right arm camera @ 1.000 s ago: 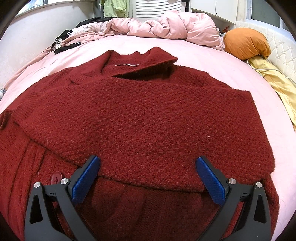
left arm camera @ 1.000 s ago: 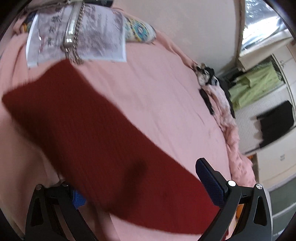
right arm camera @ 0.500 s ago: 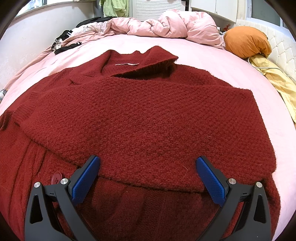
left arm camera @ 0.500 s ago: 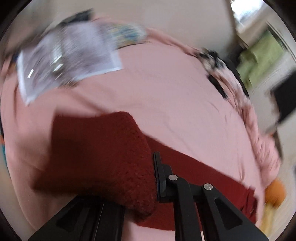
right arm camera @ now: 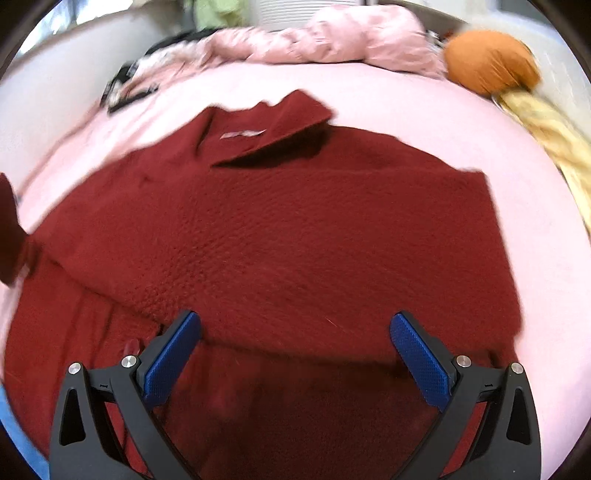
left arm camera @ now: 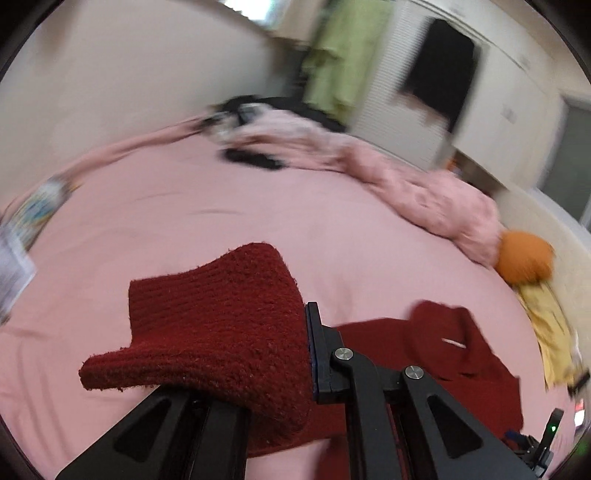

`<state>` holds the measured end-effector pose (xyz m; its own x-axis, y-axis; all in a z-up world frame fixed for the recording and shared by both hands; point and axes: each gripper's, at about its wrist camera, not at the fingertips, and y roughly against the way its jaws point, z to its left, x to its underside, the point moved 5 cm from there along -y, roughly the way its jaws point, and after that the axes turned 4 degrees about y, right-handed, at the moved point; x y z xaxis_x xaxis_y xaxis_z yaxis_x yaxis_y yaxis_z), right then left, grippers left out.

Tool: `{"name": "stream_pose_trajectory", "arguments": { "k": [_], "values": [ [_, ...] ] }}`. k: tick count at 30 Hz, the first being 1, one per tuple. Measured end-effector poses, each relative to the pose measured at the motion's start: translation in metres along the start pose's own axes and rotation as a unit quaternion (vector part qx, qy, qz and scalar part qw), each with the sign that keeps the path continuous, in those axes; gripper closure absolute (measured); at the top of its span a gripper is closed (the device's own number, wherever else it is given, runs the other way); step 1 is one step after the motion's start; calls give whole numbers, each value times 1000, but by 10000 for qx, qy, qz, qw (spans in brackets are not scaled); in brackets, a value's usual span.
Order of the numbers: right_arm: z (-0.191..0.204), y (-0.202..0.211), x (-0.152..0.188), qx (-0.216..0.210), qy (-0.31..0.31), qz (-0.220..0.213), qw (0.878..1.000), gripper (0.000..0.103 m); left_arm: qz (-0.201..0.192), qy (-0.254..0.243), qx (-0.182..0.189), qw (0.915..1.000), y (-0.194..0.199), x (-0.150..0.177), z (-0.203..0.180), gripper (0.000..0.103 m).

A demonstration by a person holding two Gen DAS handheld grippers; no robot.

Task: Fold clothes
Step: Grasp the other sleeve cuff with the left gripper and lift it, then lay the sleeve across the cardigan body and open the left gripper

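Observation:
A dark red knitted cardigan (right arm camera: 288, 236) lies spread on the pink bed, collar and white label at the far side. One sleeve is folded across its body. My left gripper (left arm camera: 308, 354) is shut on the cuff end of the other sleeve (left arm camera: 221, 325) and holds it lifted above the sheet; the rest of the cardigan (left arm camera: 454, 350) shows to the right in that view. That lifted sleeve shows as a dark red patch (right arm camera: 9, 229) at the left edge of the right wrist view. My right gripper (right arm camera: 295, 362) hangs open just above the cardigan's lower part, with nothing pressed between its blue pads.
A bunched pink duvet (right arm camera: 332, 33) and dark clothes (left arm camera: 251, 157) lie along the bed's far edge. An orange cushion (right arm camera: 491, 61) and a yellow cloth (right arm camera: 546, 129) sit at the right. Papers (left arm camera: 11, 266) lie at the left. White cupboards (left arm camera: 517, 110) stand behind the bed.
My left gripper closed on the red sleeve, lifted it and swung it round towards the cardigan's body. The right gripper rose a little and stayed open.

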<state>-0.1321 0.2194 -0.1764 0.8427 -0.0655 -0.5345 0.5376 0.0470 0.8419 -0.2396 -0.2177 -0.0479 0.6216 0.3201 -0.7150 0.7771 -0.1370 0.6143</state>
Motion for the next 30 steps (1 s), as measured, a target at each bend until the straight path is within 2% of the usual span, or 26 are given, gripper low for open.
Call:
{"name": "stream_pose_trajectory", "arguments": {
  "k": [3, 7, 11, 14, 18, 23, 24, 25, 26, 27, 28, 30],
  "values": [
    [-22, 16, 14, -31, -267, 34, 9996, 0, 122, -443, 418, 9981, -14, 7, -73, 94],
    [-51, 41, 33, 381, -166, 20, 9991, 0, 488, -886, 1027, 9896, -35, 39, -173, 94],
    [-75, 74, 39, 588, -143, -260, 9978, 0, 857, -1559, 1422, 9737, -49, 90, -265, 94],
    [-93, 100, 41, 681, -187, -515, 9962, 0, 1131, -1843, 1684, 9617, -56, 129, -323, 94],
    [-120, 124, 50, 707, -419, -779, 9936, 0, 1360, -2144, 1938, 9476, -59, 168, -378, 94],
    [-162, 140, 63, 176, -1506, -1081, 9825, 0, 1643, -2614, 1916, 9317, -70, 220, -415, 92],
    [-168, 141, 65, 135, -1653, -1116, 9798, 0, 1767, -2715, 1819, 9284, -78, 230, -419, 84],
    [-173, 142, 67, 93, -1799, -1150, 9769, 0, 2005, -2795, 1690, 9237, -89, 243, -419, 66],
    [-176, 141, 68, 31, -1930, -1151, 9744, 0, 2239, -2871, 1560, 9182, -100, 256, -420, 57],
    [-176, 140, 68, 14, -1952, -1145, 9741, 0, 2404, -2908, 1474, 9143, -106, 263, -415, 52],
    [-177, 140, 69, -4, -1974, -1139, 9737, 0, 2565, -2943, 1389, 9101, -113, 271, -411, 52],
    [-175, 139, 68, -7, -1953, -1125, 9743, 0, 2561, -2924, 1334, 9116, -112, 268, -403, 52]
  ]
}}
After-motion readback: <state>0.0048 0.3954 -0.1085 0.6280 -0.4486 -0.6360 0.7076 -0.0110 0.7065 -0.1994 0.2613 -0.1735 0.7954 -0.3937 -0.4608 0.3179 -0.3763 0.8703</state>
